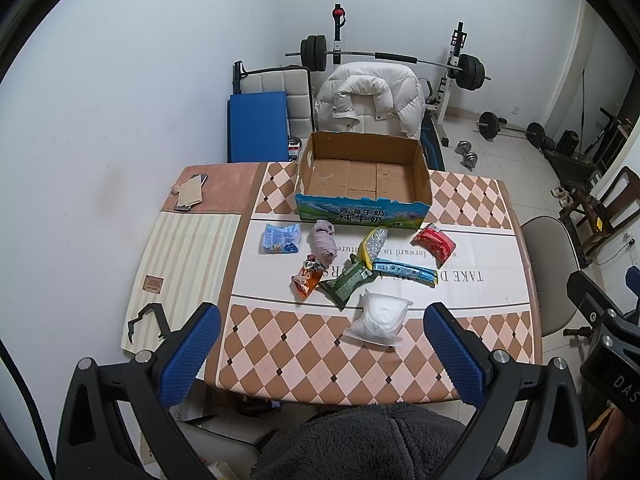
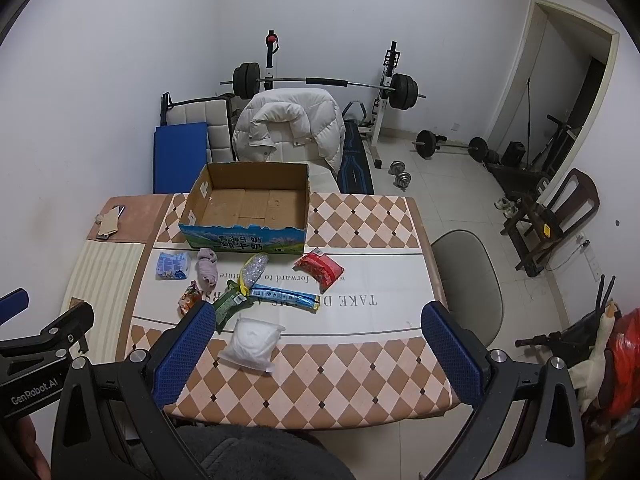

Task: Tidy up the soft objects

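Note:
An open, empty cardboard box (image 1: 362, 178) (image 2: 248, 204) stands at the far side of the table. In front of it lie soft items: a white bag (image 1: 380, 318) (image 2: 253, 342) nearest me, a green packet (image 1: 348, 282) (image 2: 229, 307), an orange packet (image 1: 307, 278) (image 2: 190, 298), a pink sock (image 1: 325, 240) (image 2: 207, 267), a light blue packet (image 1: 280, 237) (image 2: 173, 265), a yellow-silver packet (image 1: 373, 245) (image 2: 253, 270), a long blue strip (image 1: 404, 271) (image 2: 284, 297) and a red packet (image 1: 435, 242) (image 2: 319, 269). My left gripper (image 1: 320, 354) and right gripper (image 2: 316, 354) are open and empty above the table's near edge.
The table (image 1: 304, 364) has a diamond-patterned cloth. A phone and cardboard pieces (image 1: 190, 194) lie at its far left. A chair with a white jacket (image 1: 370, 100) stands behind the box, another chair (image 2: 468, 280) at the right. Weights lie on the floor beyond.

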`<state>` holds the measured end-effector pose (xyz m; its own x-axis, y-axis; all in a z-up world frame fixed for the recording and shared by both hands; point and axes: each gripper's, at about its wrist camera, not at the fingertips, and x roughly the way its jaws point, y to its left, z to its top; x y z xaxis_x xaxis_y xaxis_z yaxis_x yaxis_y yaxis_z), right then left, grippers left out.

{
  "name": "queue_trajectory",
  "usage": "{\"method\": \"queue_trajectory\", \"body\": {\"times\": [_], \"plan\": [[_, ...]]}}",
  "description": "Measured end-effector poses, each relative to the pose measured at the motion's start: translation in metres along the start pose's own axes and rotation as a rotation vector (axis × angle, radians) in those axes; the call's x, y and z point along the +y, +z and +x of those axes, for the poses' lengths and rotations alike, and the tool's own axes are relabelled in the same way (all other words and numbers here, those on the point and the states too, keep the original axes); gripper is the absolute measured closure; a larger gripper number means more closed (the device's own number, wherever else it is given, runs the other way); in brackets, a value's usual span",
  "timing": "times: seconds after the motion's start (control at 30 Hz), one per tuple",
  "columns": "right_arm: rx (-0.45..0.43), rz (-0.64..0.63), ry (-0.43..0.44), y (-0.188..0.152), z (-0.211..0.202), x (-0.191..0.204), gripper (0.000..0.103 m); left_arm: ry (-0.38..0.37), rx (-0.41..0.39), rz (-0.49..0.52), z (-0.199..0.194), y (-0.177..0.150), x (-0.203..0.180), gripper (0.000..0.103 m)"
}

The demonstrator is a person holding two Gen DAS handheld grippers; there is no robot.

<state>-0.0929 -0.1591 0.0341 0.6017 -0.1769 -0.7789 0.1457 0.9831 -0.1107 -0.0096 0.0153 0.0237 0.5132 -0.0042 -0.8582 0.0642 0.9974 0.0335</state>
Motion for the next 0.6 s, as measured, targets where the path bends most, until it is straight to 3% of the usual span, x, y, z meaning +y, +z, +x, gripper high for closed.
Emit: {"method": "queue_trajectory", "body": {"times": [0.6], "plan": [[-0.005,0.001,0.003,-0.0004,-0.0008,-0.0026,0.0,0.002,-0.016,-0.003,-0.0056,0.0035,-0.0031,0.0]]}}
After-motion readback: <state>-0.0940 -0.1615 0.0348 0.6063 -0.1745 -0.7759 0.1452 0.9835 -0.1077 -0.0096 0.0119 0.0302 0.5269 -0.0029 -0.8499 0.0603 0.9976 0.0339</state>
